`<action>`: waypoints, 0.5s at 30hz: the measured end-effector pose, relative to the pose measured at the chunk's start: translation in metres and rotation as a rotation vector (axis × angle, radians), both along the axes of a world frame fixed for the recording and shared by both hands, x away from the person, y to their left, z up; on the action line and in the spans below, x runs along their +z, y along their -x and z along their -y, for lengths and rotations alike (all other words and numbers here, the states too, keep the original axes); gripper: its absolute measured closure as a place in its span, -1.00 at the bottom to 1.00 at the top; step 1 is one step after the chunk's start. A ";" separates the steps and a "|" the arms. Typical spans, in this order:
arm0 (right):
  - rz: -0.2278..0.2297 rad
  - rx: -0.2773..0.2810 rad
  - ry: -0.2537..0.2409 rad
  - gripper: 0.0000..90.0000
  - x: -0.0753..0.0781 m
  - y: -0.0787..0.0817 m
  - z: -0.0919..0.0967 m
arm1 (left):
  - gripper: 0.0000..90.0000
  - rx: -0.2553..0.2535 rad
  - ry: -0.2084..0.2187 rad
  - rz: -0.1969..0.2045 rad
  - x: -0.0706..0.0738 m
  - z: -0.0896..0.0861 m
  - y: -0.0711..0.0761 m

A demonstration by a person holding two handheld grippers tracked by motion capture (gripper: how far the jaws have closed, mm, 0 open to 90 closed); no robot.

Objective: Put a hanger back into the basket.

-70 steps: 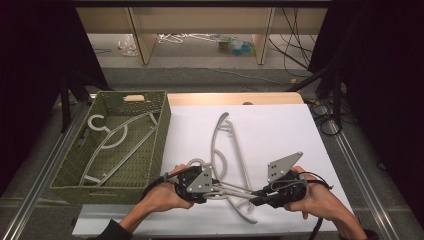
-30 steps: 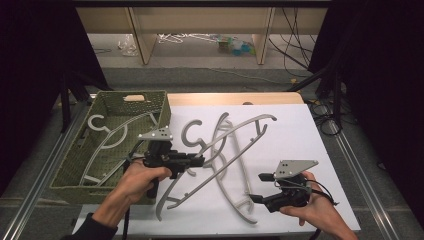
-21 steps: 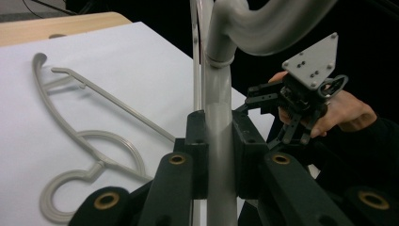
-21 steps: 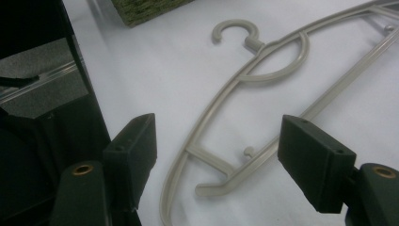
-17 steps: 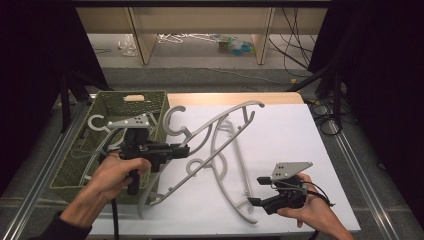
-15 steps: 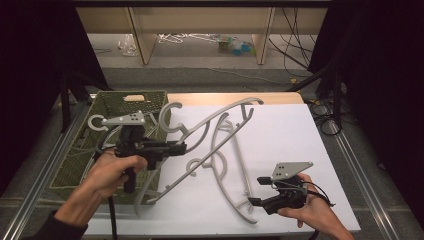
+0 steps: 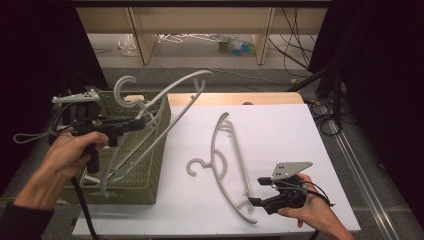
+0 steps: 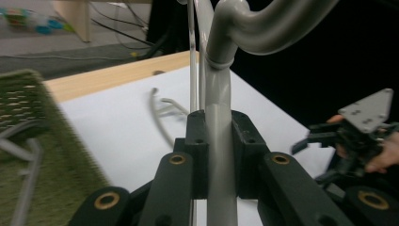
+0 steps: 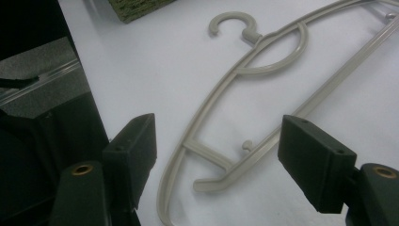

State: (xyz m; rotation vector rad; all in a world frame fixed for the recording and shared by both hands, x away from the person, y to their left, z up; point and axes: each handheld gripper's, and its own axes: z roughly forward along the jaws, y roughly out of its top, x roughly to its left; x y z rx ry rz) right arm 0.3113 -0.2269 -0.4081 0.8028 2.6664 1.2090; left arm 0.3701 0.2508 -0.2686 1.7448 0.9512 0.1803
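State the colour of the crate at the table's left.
Olive green crate, woven-look walls; best in the high view.

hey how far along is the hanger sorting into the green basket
Done: one hanger already lies in the green basket. In hand: the left gripper is shut on a second hanger, held above the basket. Left: a third hanger lies on the table, before the open right gripper.

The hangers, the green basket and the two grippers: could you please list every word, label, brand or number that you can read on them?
None: no text can be read.
The held hanger, the hanger on the table and the hanger in the basket: plain grey plastic, unmarked.
The green basket: woven wall, no label.
The left gripper and the right gripper: black, with bare grey plates, no lettering.
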 end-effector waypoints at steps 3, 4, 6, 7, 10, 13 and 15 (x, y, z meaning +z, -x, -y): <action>-0.008 -0.002 0.001 -0.35 -0.001 0.000 0.000 | 0.76 0.044 0.000 0.000 -0.005 -0.016 -0.009; -0.006 -0.002 -0.001 -0.35 -0.001 0.000 0.000 | 0.76 0.052 0.001 0.000 -0.006 -0.019 -0.011; -0.011 0.001 -0.001 -0.36 -0.001 0.000 0.000 | 0.76 0.070 0.004 0.004 -0.010 -0.027 -0.016; -0.005 0.001 0.002 -0.36 -0.002 -0.001 0.000 | 0.76 0.078 0.007 0.009 -0.013 -0.032 -0.020; -0.009 0.002 0.003 -0.36 -0.002 -0.001 0.000 | 0.76 0.109 0.009 0.004 -0.018 -0.042 -0.027; -0.012 0.005 0.004 -0.36 -0.003 -0.002 0.000 | 0.76 0.131 -0.011 -0.005 -0.024 -0.050 -0.036; -0.010 0.005 0.006 -0.36 -0.003 -0.001 0.000 | 0.76 0.137 -0.022 -0.005 -0.028 -0.055 -0.041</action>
